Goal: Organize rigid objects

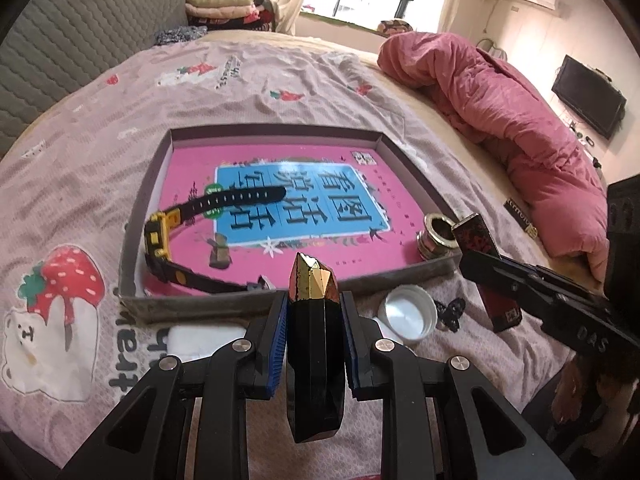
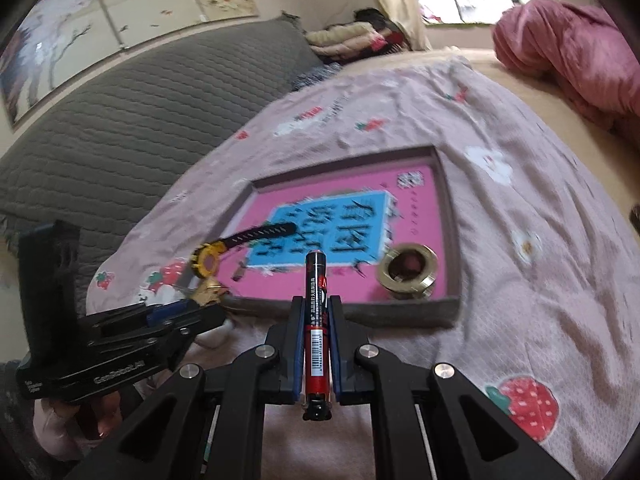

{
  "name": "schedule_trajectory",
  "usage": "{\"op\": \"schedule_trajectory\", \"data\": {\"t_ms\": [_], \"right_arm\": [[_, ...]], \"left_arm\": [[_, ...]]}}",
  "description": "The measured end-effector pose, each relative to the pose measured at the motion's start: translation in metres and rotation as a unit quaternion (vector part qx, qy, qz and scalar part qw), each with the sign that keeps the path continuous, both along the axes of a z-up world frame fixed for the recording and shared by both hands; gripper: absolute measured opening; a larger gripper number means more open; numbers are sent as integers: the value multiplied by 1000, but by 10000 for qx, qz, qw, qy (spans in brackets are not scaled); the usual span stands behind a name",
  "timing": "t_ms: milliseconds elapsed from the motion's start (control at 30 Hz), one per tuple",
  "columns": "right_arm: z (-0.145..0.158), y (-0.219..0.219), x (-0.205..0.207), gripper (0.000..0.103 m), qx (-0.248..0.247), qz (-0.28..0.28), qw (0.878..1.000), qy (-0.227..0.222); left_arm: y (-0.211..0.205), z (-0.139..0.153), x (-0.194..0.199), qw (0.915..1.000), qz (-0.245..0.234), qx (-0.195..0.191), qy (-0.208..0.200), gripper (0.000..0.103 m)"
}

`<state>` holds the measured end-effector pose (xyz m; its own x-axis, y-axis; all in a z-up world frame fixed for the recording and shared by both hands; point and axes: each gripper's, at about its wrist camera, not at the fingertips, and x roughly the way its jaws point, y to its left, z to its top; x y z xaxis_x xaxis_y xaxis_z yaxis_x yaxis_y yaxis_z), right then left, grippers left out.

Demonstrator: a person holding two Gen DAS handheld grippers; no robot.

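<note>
Watch and ring already in tray. My left fingers pinch lipstick, right fingers pinch battery, both near tray's edge. Cap left on bed.

Both wrist views mounted behind the jaws, angled down over the bed, close to its near edge. Left looking from the tray's near side, right from further right. Shared: tray, watch, brass ring.
</note>
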<state>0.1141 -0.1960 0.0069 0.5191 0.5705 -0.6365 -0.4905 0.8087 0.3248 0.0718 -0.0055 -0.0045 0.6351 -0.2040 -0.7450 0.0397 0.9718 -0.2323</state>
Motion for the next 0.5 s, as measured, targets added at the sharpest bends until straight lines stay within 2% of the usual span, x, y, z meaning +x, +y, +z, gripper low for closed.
{"op": "schedule_trajectory", "data": {"t_ms": [233,500], "right_arm": [[5,17,-3,11,-20,132,9996,-263],[6,17,-1,11,-67,-65,9991,-417]], "left_arm": [[8,11,5,9995,49,80,-295,25],[23,12,16,9989,167,66,-441,25]]}}
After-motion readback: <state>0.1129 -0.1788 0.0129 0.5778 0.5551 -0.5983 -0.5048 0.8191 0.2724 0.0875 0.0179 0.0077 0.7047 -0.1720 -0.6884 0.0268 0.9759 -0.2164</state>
